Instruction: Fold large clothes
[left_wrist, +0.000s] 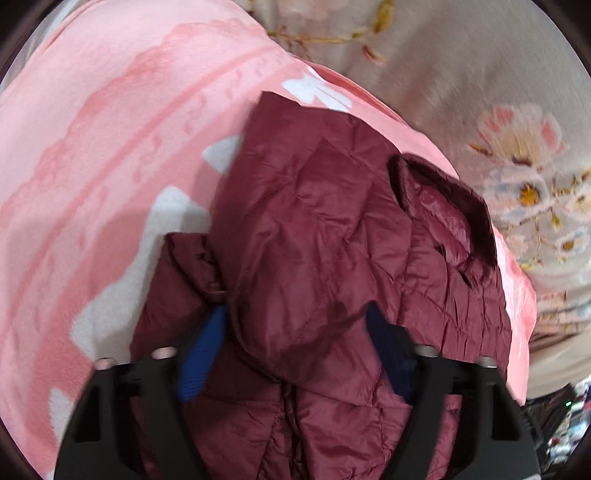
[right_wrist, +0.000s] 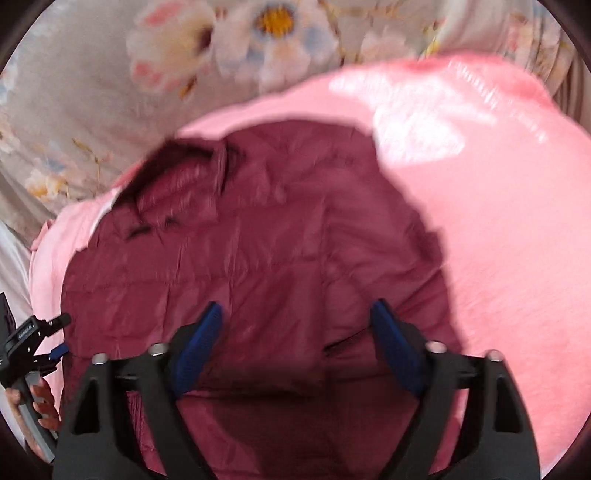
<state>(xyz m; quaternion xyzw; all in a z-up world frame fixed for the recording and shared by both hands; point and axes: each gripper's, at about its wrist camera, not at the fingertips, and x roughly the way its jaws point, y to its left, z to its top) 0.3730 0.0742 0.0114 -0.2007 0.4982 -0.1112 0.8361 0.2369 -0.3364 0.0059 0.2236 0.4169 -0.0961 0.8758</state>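
A maroon quilted puffer jacket lies on a pink blanket, with one flap folded over the body and its collar at the right. My left gripper is open, its blue pads either side of the folded flap's lower edge, close above the fabric. In the right wrist view the jacket fills the middle, collar at upper left. My right gripper is open and empty just above the jacket. The left gripper shows at the jacket's left edge, held by a hand.
The pink blanket lies on a grey floral bedsheet, which also shows in the right wrist view. Dark clutter sits beyond the bed edge at lower right.
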